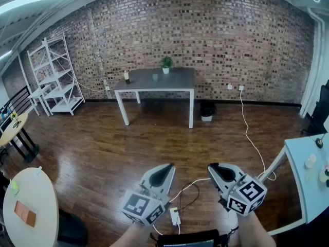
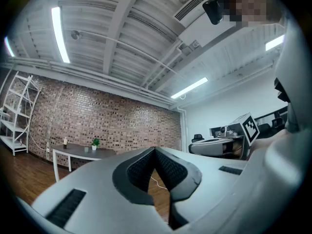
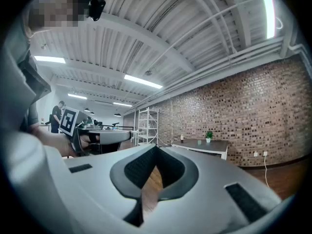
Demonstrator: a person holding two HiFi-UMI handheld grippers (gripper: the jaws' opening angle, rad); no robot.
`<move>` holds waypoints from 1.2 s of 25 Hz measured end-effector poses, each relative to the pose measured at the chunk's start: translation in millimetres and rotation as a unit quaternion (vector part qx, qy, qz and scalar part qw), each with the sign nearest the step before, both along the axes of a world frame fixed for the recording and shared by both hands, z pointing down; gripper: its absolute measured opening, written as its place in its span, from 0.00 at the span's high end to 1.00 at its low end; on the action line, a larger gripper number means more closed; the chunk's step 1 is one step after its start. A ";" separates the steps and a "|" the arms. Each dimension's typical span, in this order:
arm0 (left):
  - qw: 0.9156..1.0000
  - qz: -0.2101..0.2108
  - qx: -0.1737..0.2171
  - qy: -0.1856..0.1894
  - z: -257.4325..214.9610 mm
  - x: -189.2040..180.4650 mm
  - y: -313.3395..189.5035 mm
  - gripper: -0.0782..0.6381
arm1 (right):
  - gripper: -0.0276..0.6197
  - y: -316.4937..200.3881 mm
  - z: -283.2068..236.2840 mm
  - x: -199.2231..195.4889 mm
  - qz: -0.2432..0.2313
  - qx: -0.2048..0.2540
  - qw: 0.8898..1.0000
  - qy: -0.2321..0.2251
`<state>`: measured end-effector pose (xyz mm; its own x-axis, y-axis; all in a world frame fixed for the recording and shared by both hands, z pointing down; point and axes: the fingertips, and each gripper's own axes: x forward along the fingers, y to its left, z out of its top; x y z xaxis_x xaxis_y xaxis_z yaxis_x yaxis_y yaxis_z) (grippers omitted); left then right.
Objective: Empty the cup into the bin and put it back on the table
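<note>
head view first: both grippers are down at the bottom of the frame, way back from everything. the left gripper (image 1: 168,166) and the right gripper (image 1: 212,166) both have their jaws pinched together with nothing in them. across the dark wooden floor (image 1: 103,138) there's a grey-topped table with white legs (image 1: 177,81) against the brick wall (image 1: 231,35). on it sits what i take to be the small pale cup (image 1: 155,76), between a dark bottle-like thing (image 1: 126,76) and a little potted green plant (image 1: 166,63). it's too tiny to tell what's inside. the black bin (image 1: 207,110) is on the floor just beside the table's right front leg. left gripper view: the jaw tips meet, only floor shows through the gap behind them, so it's clenched on nothing. the table with the cup is far off at the left edge, upright as far as i can tell. right gripper view: same deal, jaws closed and empty, with the table, plant and cup small in the distance to the right. so progress-wise i'd say basically nothing's done yet. the cup isn't picked up, nothing's been tipped into the bin, and the person is well apart from the table. what's left is the whole lot: walk over, open a gripper, grab the cup, dump it, set it back.
</note>
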<state>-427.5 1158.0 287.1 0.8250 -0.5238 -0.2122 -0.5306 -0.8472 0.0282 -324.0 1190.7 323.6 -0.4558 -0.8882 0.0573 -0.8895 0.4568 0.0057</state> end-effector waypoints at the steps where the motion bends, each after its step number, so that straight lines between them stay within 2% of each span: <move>1: 1.000 0.002 0.000 0.001 0.9 -1.4 -2.3 0.90 | 0.95 -2.4 1.4 -1.3 0.000 -0.002 1.000 0.001; 13: 1.000 0.014 -0.005 0.006 13.9 -18.8 -37.4 0.90 | 0.95 -30.5 14.3 -17.3 0.009 -0.011 1.000 0.011; 20: 1.000 0.016 -0.010 0.003 18.2 -11.4 -60.5 0.90 | 0.95 -57.6 14.4 -16.4 0.001 -0.011 1.000 0.012; 25: 1.000 -0.001 -0.021 -0.003 26.6 -10.5 -89.2 0.90 | 0.95 -86.0 27.4 -12.9 -0.016 -0.019 1.000 0.010; 30: 0.999 -0.018 -0.024 -0.010 28.0 7.9 -133.5 0.90 | 0.95 -131.7 31.1 7.5 -0.028 -0.019 0.999 0.001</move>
